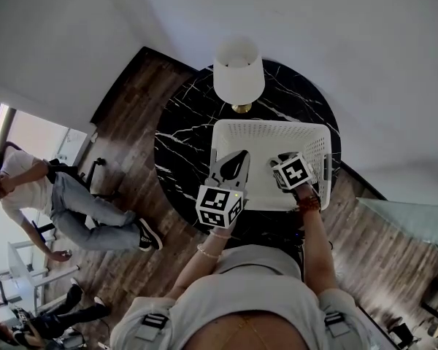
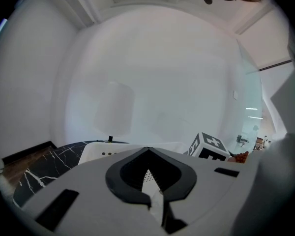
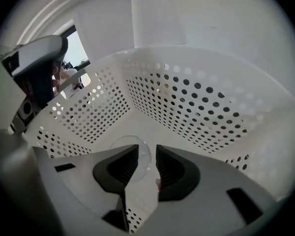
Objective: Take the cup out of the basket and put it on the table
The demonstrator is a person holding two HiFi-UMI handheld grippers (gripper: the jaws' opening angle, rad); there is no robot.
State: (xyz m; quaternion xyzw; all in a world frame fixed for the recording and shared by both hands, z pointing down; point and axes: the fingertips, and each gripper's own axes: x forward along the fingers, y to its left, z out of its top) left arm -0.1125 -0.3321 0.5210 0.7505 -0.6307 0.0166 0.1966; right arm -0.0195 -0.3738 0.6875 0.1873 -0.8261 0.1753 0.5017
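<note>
head view: black marble table [image 1: 182, 146]; wood floor [image 1: 125, 121]

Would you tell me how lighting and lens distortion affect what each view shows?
Right gripper view: fisheye bends the basket walls; the clear cup is only a faint outline between the parted jaws of the right gripper. Left gripper view: pale washed-out wall, dark vignetted corners. Head view: wide-angle curvature, basket interior overexposed, cup indiscernible.

The basket [image 3: 201, 107] is white perforated plastic, matt. Inside it, the cup [image 3: 143, 154] looks clear and glossy. Under the basket, the table [image 1: 177, 144] shows polished black marble, white-veined; beyond, the floor [image 1: 131, 97] is dark wood planks.
</note>
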